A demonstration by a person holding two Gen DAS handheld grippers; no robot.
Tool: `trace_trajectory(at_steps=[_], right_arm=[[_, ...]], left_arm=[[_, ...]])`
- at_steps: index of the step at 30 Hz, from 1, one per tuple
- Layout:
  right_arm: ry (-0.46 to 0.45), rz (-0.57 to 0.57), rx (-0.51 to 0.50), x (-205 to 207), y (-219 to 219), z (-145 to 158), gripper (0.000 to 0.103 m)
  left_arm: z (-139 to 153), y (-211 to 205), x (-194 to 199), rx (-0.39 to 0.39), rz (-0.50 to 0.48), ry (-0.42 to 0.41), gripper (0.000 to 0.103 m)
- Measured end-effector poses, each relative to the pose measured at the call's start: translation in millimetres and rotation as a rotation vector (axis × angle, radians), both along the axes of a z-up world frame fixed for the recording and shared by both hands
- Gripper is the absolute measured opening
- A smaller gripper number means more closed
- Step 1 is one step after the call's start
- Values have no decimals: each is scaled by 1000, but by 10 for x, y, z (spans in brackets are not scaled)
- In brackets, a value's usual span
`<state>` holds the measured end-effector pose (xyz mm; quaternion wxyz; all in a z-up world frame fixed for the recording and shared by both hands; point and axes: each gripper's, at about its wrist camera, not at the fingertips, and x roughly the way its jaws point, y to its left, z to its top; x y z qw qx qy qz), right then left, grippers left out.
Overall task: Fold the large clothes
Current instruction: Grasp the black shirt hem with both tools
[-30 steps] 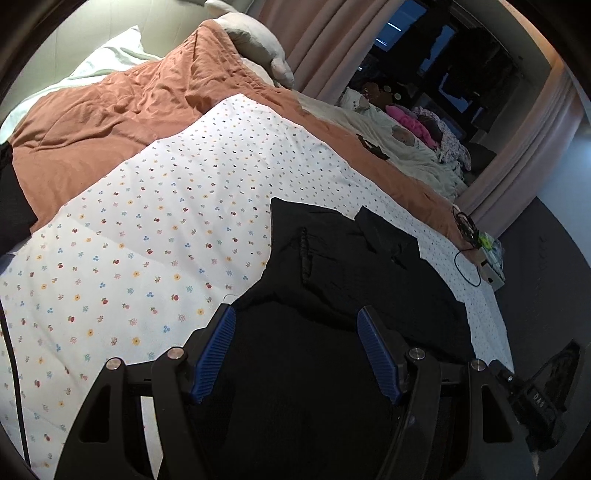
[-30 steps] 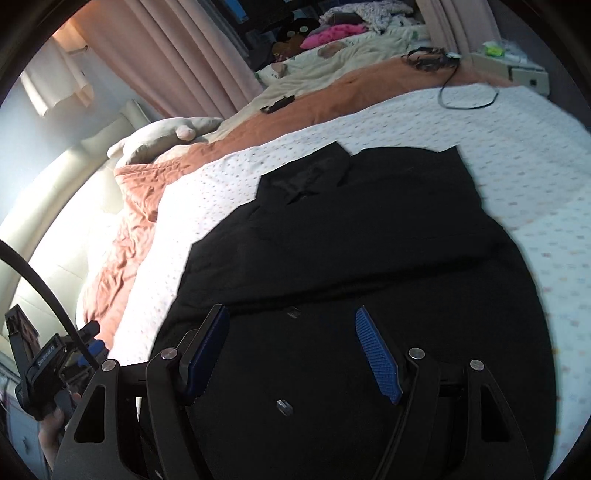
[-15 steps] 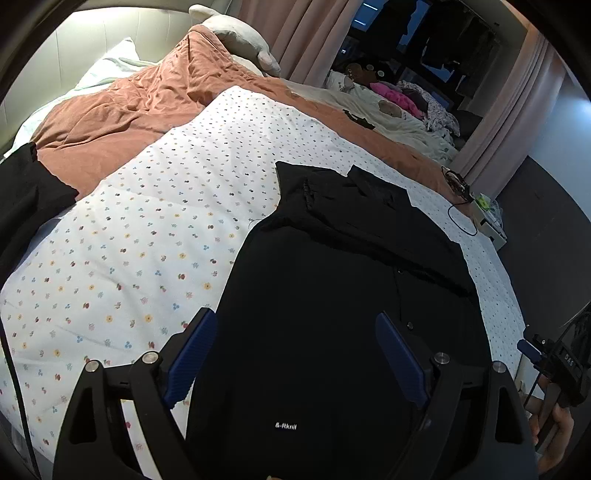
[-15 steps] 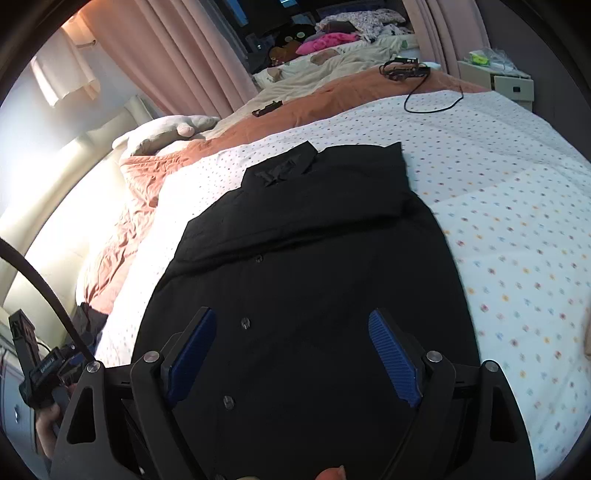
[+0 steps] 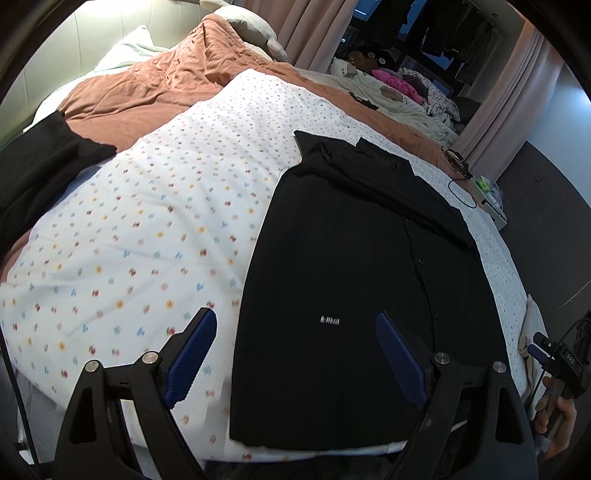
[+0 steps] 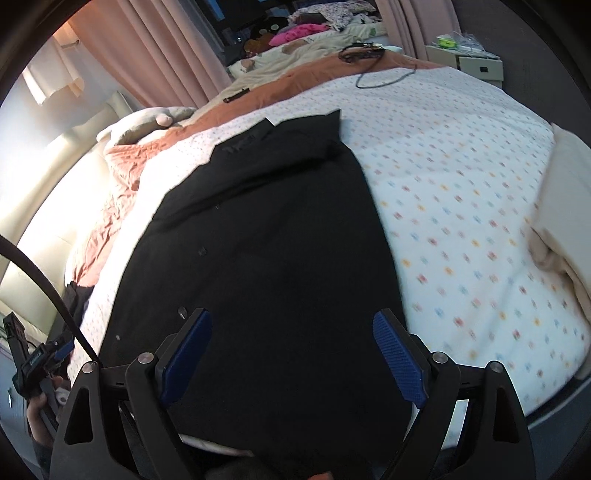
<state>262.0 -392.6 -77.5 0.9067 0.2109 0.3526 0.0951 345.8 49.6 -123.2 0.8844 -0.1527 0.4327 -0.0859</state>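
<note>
A large black button shirt point(image 5: 354, 280) lies flat on the flower-dotted white sheet point(image 5: 147, 229), collar at the far end, sleeves folded in, hem near the bed's front edge. It also shows in the right wrist view point(image 6: 266, 236). My left gripper point(image 5: 295, 350) is open and empty, held above the shirt's lower left part. My right gripper point(image 6: 291, 347) is open and empty above the shirt's lower part. The other gripper shows at the edge of each view: the right one point(image 5: 554, 362), the left one point(image 6: 40, 354).
A rust-orange blanket point(image 5: 140, 85) and pillows point(image 5: 251, 29) lie beyond the sheet. Another black garment point(image 5: 40, 162) lies at the left. A beige folded cloth point(image 6: 565, 206) sits at the right edge. A black cable point(image 6: 380, 74) and a bedside cabinet point(image 6: 476, 62) are at the far end.
Both grippers have pulled back toward the bed's front edge and risen. More of the shirt, down to its hem, has come into view. Both jaws stand slightly wider.
</note>
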Motion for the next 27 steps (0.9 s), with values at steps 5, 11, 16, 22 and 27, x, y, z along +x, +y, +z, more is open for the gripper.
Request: trace_trajectory(at_steps=[5, 11, 16, 22, 27], right_arm=[[0, -24, 64, -296, -246, -214, 88], [4, -47, 117, -535, -437, -459, 88], [16, -45, 184, -640, -528, -668, 88], [67, -40, 291, -595, -573, -905, 70], [97, -27, 362, -474, -505, -1040, 65]], left_arm=[[-178, 71, -200, -22, -17, 30, 90], [-376, 187, -365, -84, -13, 63, 90], [-530, 220, -445, -135, -22, 92, 84], [-737, 209, -391, -190, -22, 139, 77], [-773, 193, -288, -223, -33, 150, 63]])
